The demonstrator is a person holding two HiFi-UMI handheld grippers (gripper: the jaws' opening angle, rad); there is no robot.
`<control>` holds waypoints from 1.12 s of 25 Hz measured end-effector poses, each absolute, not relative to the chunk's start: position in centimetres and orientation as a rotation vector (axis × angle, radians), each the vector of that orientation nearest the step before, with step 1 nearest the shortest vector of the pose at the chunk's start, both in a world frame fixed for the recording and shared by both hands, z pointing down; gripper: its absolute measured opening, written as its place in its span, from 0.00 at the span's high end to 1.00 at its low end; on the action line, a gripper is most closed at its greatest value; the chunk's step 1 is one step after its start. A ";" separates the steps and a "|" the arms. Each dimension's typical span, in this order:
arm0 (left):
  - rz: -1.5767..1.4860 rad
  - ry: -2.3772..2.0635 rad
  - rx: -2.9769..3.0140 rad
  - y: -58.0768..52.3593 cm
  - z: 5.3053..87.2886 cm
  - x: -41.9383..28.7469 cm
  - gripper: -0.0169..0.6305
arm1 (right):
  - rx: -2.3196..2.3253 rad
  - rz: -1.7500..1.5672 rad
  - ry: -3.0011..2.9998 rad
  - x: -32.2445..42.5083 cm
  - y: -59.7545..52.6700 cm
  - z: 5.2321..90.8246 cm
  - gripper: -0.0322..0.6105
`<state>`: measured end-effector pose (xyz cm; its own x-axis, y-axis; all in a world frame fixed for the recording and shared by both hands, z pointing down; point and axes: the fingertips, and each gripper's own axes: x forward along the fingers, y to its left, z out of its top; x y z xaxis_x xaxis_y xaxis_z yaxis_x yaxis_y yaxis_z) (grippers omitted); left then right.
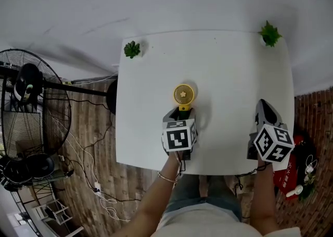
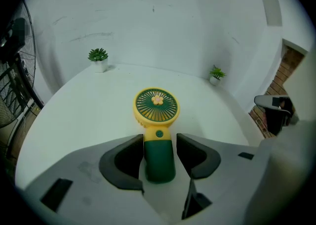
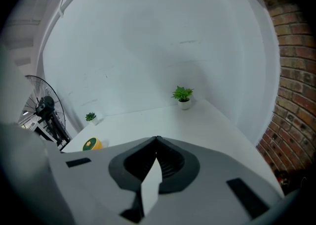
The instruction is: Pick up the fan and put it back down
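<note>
Left gripper (image 2: 159, 141): my jaws are apart, straddling the green handle of the fan (image 2: 157, 106), not yet clamped. Fan sits mid-worktop (image 2: 69, 120). I'd centre the handle, close evenly, then lift straight. Right gripper (image 3: 156, 142), right of the fan: jaws pressed together, empty. Head view hides the handle gap; left gripper view shows it.

Potted plant (image 1: 132, 49), second plant (image 1: 269, 34), table (image 1: 229, 74), standing fan (image 1: 31, 105).

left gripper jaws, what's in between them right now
The green fan handle sits between the left gripper's open jaws, with a gap showing on one side. Whatever is under the handle is covered.
</note>
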<state>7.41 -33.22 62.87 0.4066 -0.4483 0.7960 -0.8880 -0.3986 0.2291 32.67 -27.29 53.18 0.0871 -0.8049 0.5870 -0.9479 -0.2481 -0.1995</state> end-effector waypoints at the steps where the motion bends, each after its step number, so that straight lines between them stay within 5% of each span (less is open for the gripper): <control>1: 0.856 -1.130 2.007 -33.2 62.8 7.4 0.66 | 2.131 0.893 -1.766 32.7 -27.4 53.0 0.95; 13: 0.739 -1.190 1.996 -33.3 59.7 5.1 0.64 | 2.118 0.810 -1.840 31.6 -28.0 49.1 0.95; 22: 0.477 -1.349 2.111 -34.6 49.5 1.1 0.64 | 2.130 0.673 -1.940 30.8 -28.7 43.5 0.95; 28: 0.217 -1.578 2.252 -34.3 39.2 -2.8 0.84 | 2.145 0.529 -2.032 30.0 -28.2 38.0 0.95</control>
<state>-2.79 -34.29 39.21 0.3569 -0.8709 0.3379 -0.9298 -0.2963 0.2182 30.00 -28.17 37.98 0.0259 -0.9383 0.3450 -0.9874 -0.0780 -0.1380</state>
